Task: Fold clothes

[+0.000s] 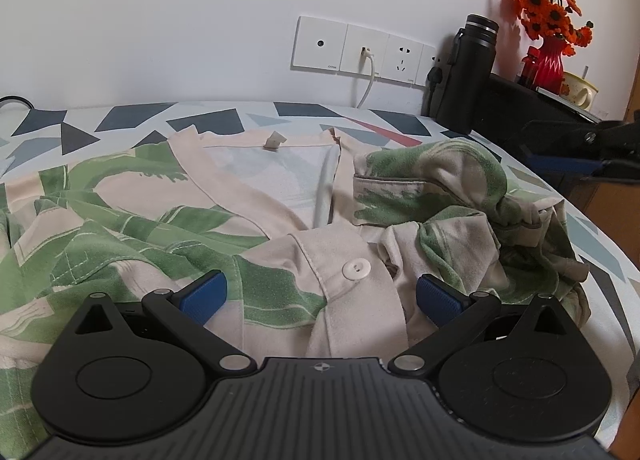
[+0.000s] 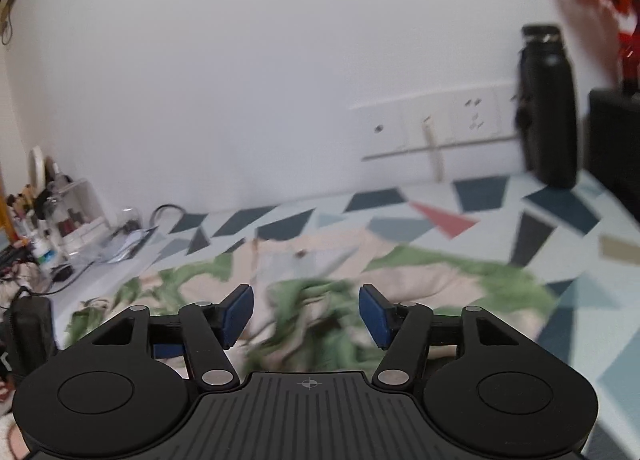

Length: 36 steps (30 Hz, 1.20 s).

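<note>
- Green-and-cream shirt (image 1: 168,228) fills the middle of the left wrist view, spread on a patterned sheet (image 1: 132,118), collar toward the wall, right side bunched in a heap at centre right.
- Left gripper (image 1: 320,294) hovers low over the placket, jaws wide apart and holding nothing; a white button (image 1: 356,269) lies between the blue pads.
- Judgement: the shirt is not yet flat, so the heap needs pulling out and smoothing before any fold; pinch a hem or seam edge, one layer only.
- Right gripper (image 1: 576,154) shows at the right edge of this view, off the cloth.
- A black bottle (image 1: 470,72), a red vase (image 1: 552,60) of orange flowers and a mug stand at upper right; a wide swing there could knock them.
- Right wrist view is blurred: right gripper (image 2: 306,314) is spread open and empty above the shirt (image 2: 420,272).
- Bottle (image 2: 548,108) stands at right; clutter and cables crowd the left edge, well apart from the shirt.
</note>
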Tool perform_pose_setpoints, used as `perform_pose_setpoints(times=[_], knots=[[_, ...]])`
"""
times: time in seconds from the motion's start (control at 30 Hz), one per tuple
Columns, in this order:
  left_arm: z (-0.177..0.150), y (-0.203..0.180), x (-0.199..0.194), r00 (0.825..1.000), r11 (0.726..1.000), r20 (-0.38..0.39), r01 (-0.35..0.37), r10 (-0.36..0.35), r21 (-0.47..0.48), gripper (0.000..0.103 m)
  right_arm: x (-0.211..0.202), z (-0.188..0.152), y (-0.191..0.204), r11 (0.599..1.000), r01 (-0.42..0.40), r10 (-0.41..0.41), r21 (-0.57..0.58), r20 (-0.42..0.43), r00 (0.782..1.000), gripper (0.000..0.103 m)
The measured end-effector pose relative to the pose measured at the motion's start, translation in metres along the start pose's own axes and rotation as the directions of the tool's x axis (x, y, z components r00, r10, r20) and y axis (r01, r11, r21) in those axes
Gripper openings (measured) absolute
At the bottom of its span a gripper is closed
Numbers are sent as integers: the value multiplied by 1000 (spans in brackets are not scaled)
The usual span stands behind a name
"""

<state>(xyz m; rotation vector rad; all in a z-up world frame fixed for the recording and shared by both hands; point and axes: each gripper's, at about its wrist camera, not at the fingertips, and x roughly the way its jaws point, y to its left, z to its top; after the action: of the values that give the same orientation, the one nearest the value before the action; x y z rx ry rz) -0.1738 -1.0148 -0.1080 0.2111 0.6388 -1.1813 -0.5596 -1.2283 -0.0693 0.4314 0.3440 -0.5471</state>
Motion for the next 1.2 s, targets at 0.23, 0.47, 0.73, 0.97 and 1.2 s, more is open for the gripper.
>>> perform_pose_setpoints(times=[0.23,0.47,0.73,0.97,1.2], knots=[[0,-1,0,1000,1000,-1,-5,5,2,103,-6,-7,-53,968,252,-251,-3,29,967,83],[0,-2,2,1000,1000,-5,-12,12,12,103,5,-38,-107,917,394,-392,66,-44,919,96],[-1,-9,5,999,997,-21,-46,47,61,103,7,-50,-122,924,357,-350,134,-77,934,102],[0,-10,6,999,996,-27,-38,40,77,103,9,-50,-121,922,362,-352,137,-91,931,102],[2,-14,8,997,991,-61,-35,44,131,103,3,-51,-129,926,327,-320,187,-69,945,102]])
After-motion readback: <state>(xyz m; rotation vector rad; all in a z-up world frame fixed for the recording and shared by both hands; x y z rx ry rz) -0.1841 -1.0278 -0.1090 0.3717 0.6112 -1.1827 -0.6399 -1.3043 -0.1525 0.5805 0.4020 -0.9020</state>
